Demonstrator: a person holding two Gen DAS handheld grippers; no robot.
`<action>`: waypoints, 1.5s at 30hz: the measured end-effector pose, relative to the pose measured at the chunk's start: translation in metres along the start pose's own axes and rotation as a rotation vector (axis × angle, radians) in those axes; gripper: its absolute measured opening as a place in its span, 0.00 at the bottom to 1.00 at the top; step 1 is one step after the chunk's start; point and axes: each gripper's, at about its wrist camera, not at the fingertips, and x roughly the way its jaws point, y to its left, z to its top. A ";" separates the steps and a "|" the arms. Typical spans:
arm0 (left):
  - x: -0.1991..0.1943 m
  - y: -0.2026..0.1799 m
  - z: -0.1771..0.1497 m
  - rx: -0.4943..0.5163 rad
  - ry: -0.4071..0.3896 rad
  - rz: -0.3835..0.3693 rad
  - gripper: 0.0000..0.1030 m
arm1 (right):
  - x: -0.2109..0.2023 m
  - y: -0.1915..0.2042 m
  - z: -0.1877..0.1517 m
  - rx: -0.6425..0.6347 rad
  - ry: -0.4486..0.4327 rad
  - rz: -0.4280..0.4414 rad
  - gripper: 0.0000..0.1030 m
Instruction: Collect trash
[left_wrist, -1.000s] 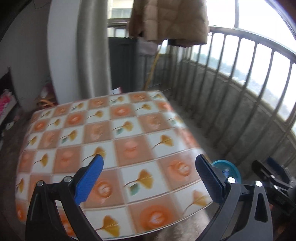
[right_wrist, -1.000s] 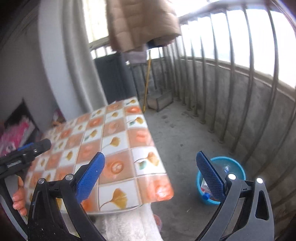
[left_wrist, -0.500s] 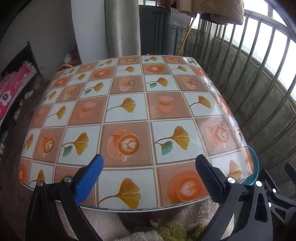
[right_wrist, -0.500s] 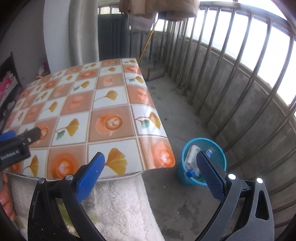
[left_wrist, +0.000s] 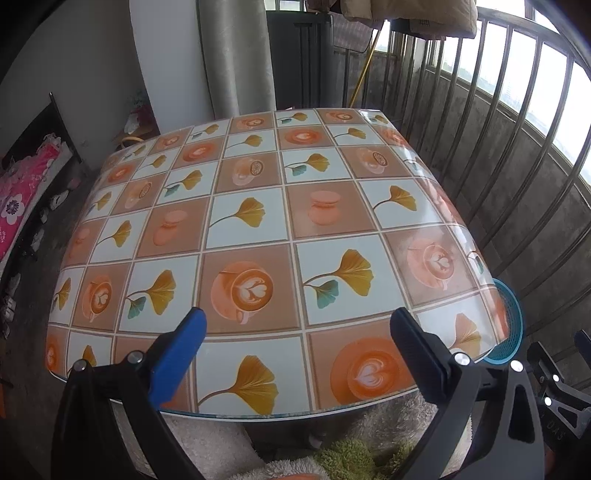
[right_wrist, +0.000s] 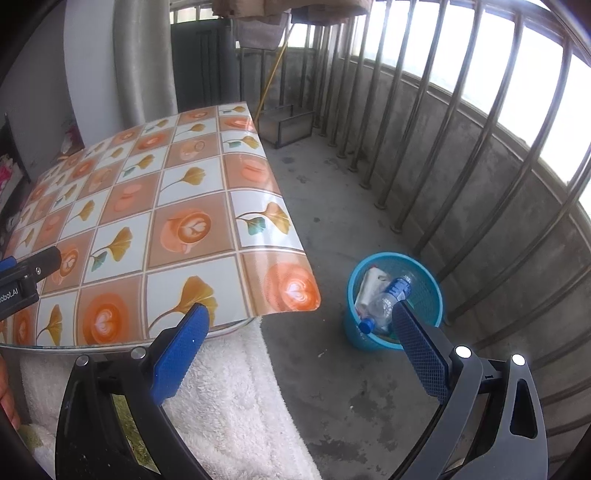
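A blue mesh bin (right_wrist: 428, 288) stands on the concrete floor to the right of the table; only its rim (left_wrist: 513, 325) shows past the table's right edge in the left wrist view. Inside it lie a crushed clear plastic bottle (right_wrist: 386, 301) with a blue cap and some white paper (right_wrist: 369, 282). The table (left_wrist: 258, 229) has a glossy cloth printed with ginkgo leaves and coffee cups. My left gripper (left_wrist: 295, 343) hangs open over the table's near edge, holding nothing. My right gripper (right_wrist: 301, 339) is open above the floor, near the bin, also holding nothing.
A barred balcony railing (right_wrist: 461, 155) curves along the right side. A white fluffy garment (right_wrist: 229, 398) lies below the table's near edge. A small metal box (right_wrist: 284, 125) and a yellow-handled broom (right_wrist: 273, 70) stand at the far wall beside a grey curtain (left_wrist: 236, 55).
Both wrist views have tilted down and steadied over the past second. The table now fills the left view, and the bin with its contents has come into full sight on the right.
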 end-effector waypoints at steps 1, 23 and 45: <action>0.000 0.000 0.001 0.000 0.003 0.000 0.95 | 0.000 -0.001 -0.001 0.003 0.001 0.002 0.92; -0.003 -0.005 0.001 0.013 0.004 -0.007 0.95 | -0.006 -0.004 0.002 0.004 -0.013 -0.008 0.92; -0.002 -0.010 -0.001 0.026 0.016 -0.027 0.95 | -0.008 -0.008 0.003 0.030 -0.019 -0.026 0.92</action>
